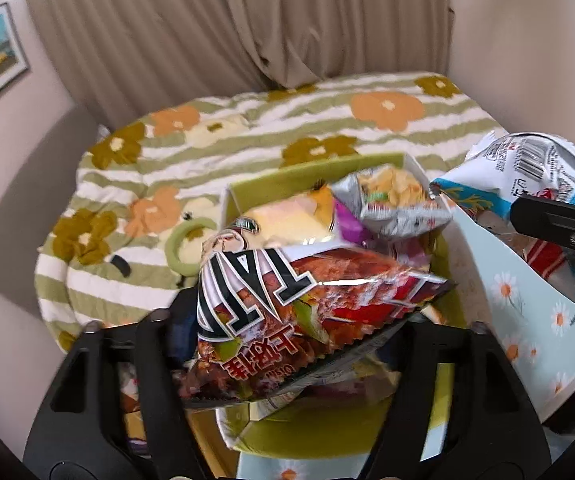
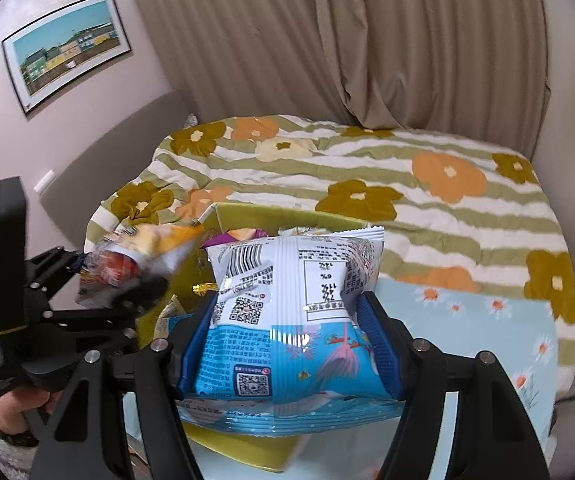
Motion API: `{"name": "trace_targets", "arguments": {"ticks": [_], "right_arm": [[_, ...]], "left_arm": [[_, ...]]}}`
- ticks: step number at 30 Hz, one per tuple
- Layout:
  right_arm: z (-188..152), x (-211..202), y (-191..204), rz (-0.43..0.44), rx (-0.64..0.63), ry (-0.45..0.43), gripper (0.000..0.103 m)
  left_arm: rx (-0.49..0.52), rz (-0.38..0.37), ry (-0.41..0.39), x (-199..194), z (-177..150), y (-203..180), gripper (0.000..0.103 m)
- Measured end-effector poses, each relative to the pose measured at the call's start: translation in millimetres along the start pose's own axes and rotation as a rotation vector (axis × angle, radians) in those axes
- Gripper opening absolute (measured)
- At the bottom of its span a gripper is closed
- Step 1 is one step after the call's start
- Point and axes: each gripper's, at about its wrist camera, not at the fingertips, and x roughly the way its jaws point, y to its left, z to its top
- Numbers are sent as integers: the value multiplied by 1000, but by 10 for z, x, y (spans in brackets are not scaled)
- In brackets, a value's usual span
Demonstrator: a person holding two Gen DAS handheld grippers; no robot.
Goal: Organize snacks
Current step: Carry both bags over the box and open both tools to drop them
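A: Snacks, status? Begin with what is held.

B: Left gripper is closed on a red chip bag, held above the green box. Right gripper is clamped on a blue-and-white snack bag, its blue pads pressing both sides of the bag.

A: Containers?

B: Green box: open top, holding a silver chip bag, a purple packet and a yellow packet. Just beside it on the right, touching, stands a pale blue daisy-print box; a red-striped packet shows inside.

A: Surface and room?

B: Both boxes sit at the near edge of a bed with a green-striped floral quilt. Beige curtains hang behind the far edge. A framed picture hangs on the left wall.
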Motion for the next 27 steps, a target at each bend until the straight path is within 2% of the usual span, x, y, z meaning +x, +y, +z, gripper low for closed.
{"name": "trace_targets", "arguments": {"ticks": [1,6,13,20,27], "right_arm": [[-21,11,18,-5,10,4,65],[-129,60,91,-41,39,29,65],[-159,48,185,-72,58,31,65],[-89,24,449,-64,59,21,65],[-213,256,861,-42,63,38,66]], "left_arm": [[3,-11,5,45,-17,25,103],[-8,-89,7,107,-145,95,102],[-57,-141,-5,-116,-353,282,102],[-105,-127,-15,-336,-499,553,102],[-146,-89,-2,-386,-706,908,102]]}}
